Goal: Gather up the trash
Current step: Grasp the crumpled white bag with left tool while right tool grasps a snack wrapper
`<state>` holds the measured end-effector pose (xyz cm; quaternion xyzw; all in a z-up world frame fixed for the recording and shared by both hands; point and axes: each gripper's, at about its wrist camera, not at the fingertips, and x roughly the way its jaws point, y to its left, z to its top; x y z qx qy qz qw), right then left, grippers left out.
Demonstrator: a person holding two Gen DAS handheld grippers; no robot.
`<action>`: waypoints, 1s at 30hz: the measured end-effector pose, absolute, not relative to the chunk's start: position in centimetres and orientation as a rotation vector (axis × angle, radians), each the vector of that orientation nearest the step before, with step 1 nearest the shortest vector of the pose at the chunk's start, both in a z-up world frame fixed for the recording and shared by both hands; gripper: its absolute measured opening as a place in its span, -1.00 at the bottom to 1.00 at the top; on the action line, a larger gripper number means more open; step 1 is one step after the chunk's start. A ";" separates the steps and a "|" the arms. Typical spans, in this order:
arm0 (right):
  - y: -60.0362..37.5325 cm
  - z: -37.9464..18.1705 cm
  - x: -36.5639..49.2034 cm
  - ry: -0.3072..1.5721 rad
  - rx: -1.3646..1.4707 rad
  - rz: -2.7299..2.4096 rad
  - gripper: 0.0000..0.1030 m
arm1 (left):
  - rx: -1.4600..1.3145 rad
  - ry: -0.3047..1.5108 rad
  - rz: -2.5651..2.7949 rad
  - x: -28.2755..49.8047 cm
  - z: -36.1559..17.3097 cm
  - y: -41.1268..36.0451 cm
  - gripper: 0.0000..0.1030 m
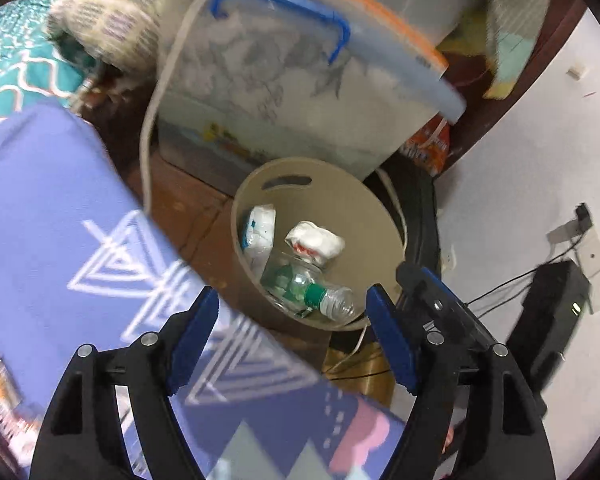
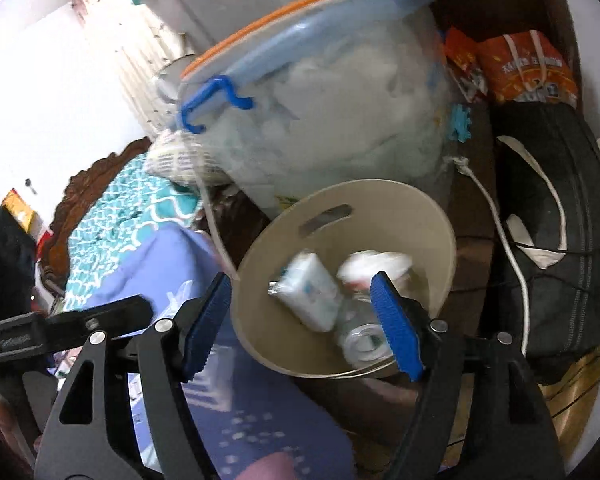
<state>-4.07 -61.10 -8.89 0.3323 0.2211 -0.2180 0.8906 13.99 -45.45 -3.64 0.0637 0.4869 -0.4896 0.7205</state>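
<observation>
Both grippers over round beige bin [image 1: 320,184], jaws spread wide, nothing between pads: left gripper [image 1: 290,340], right gripper [image 2: 304,324]. Bin mouth unobstructed; clear plastic bottle [image 1: 320,292], white pack [image 1: 258,236], crumpled white wrapper [image 1: 316,240] lie inside. Bin on brown floor [image 1: 188,208], tight quarters: purple patterned bedding [image 1: 60,220] left, translucent lidded storage box [image 1: 284,80] just behind, black bag [image 2: 560,240] right.

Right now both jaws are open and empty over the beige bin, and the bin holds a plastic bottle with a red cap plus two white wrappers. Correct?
Nearly. The cap is green, not red: the left wrist view shows it on the plastic bottle lying in the beige bin. The rest stands: two white wrappers beside it, and the left gripper and right gripper have open, empty jaws.
</observation>
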 end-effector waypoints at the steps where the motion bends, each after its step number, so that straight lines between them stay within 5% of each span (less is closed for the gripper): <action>1: -60.3 -8.4 -3.8 0.457 0.686 -0.427 0.40 | 0.124 1.056 -1.083 13.8 -3.1 -43.7 0.41; 8: -53.7 -7.5 0.6 0.535 0.678 -0.173 0.02 | 0.080 0.979 -1.029 11.4 -2.4 -31.5 0.41; 17: -43.5 -9.7 7.7 0.703 0.690 0.089 -0.05 | -0.096 0.972 -0.704 13.2 -4.2 -14.0 0.41; 30: -39.6 -12.1 12.3 0.815 0.697 0.126 -0.02 | -0.096 0.980 -0.636 16.6 -6.0 -15.4 0.52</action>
